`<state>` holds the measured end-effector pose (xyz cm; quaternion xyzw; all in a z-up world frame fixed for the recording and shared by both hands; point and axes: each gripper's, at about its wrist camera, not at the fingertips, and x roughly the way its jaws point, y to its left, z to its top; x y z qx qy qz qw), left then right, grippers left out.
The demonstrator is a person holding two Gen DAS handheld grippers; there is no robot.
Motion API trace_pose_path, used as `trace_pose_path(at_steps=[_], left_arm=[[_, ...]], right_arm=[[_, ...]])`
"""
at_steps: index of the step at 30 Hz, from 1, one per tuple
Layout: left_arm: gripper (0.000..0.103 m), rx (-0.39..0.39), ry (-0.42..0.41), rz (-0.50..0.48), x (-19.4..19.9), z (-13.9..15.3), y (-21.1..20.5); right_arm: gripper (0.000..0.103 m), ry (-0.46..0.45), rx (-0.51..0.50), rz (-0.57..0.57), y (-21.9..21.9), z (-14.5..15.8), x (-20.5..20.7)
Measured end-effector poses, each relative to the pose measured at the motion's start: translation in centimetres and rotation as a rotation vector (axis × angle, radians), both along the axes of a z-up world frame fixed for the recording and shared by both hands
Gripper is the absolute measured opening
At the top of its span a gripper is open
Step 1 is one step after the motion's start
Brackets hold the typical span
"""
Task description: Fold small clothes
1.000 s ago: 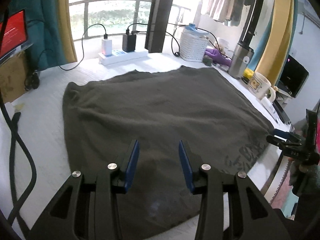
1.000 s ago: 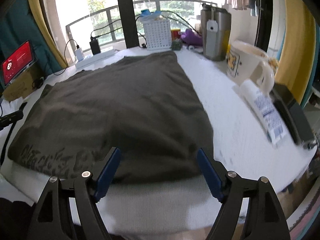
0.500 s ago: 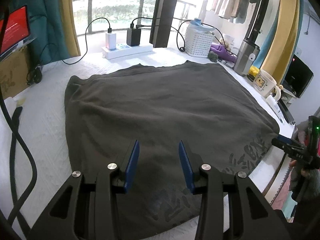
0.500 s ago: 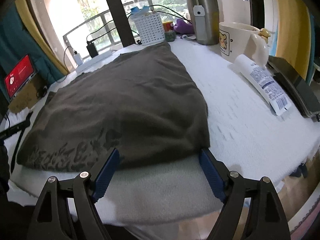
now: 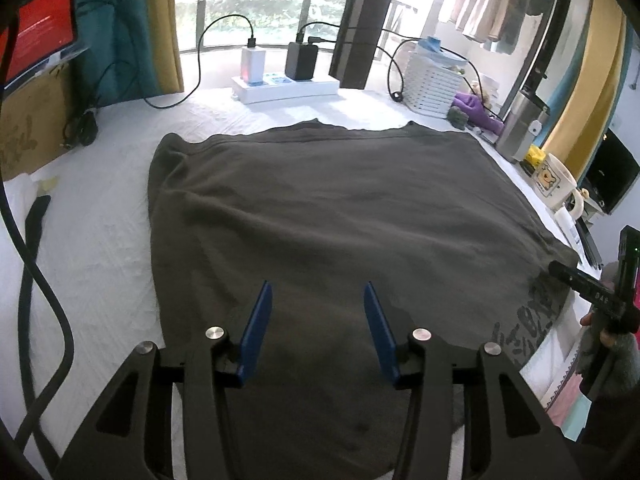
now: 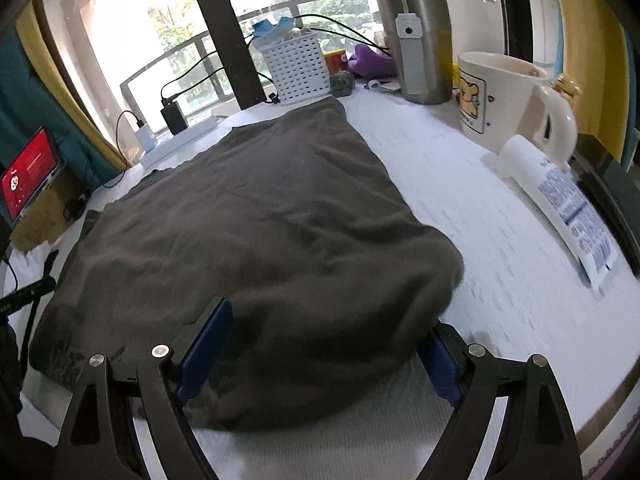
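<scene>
A dark grey-brown garment [image 5: 340,224] lies spread flat on the white-covered table [image 5: 100,248], with printed lettering near its right front corner. My left gripper [image 5: 318,336] is open above the garment's near edge, holding nothing. In the right wrist view the same garment [image 6: 260,220] fills the middle. My right gripper [image 6: 320,352] is open wide, its blue fingers [image 6: 204,344] either side of the garment's near right corner, which bulges up between them. The right gripper also shows at the far right of the left wrist view [image 5: 592,296].
A white power strip with chargers [image 5: 284,80], a white basket [image 5: 432,88], a steel flask [image 6: 416,40], a cream mug [image 6: 504,100] and a white tube [image 6: 560,204] stand along the back and right. Black cables [image 5: 36,280] lie at the left edge.
My right gripper has moved forward onto the garment's near right corner, which now bunches up between its fingers. My left gripper has risen and tilted slightly, still open.
</scene>
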<state>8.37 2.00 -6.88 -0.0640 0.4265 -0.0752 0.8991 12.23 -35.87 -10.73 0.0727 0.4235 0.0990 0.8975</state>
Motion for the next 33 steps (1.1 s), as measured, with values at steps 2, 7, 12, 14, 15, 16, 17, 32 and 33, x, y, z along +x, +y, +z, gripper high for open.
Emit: trace_pose_path(at_steps=[2,7,12,14,15,16,17,32,33], left_arm=[[0.048,-0.002,0.006,0.004,0.3,-0.1,0.3],[0.048,-0.01,0.007,0.02,0.9,0.0,1.3],[0.048,-0.022,0.009,0.045,1.7,0.0,2.8],[0.049,-0.025,0.012,0.052,2.0,-0.1,3.3],[0.049,-0.028,0.013,0.057,2.2,-0.2,3.5],[0.049,-0.03,0.014,0.06,2.4,-0.3,3.7],[0.049,-0.033,0.014,0.063,2.6,-0.3,3.9],[0.049,-0.058,-0.029,0.085,3.9,0.5,6.9],[0.05,-0.062,-0.032,0.085,3.8,0.5,7.0]], right_arm=[[0.089,0.001,0.003,0.002,0.3,0.0,0.6],[0.089,0.005,-0.015,0.044,2.1,0.0,2.6],[0.08,0.02,-0.037,0.075,3.4,0.0,4.5],[0.062,0.028,-0.053,0.081,3.9,0.0,4.9],[0.056,0.031,-0.061,0.09,4.2,-0.1,5.3],[0.054,0.032,-0.066,0.096,4.4,-0.1,5.5],[0.047,0.032,-0.069,0.103,4.6,-0.1,5.7],[0.017,0.033,0.039,0.137,4.4,2.0,7.3],[0.017,0.026,0.031,0.139,4.5,2.3,7.3]])
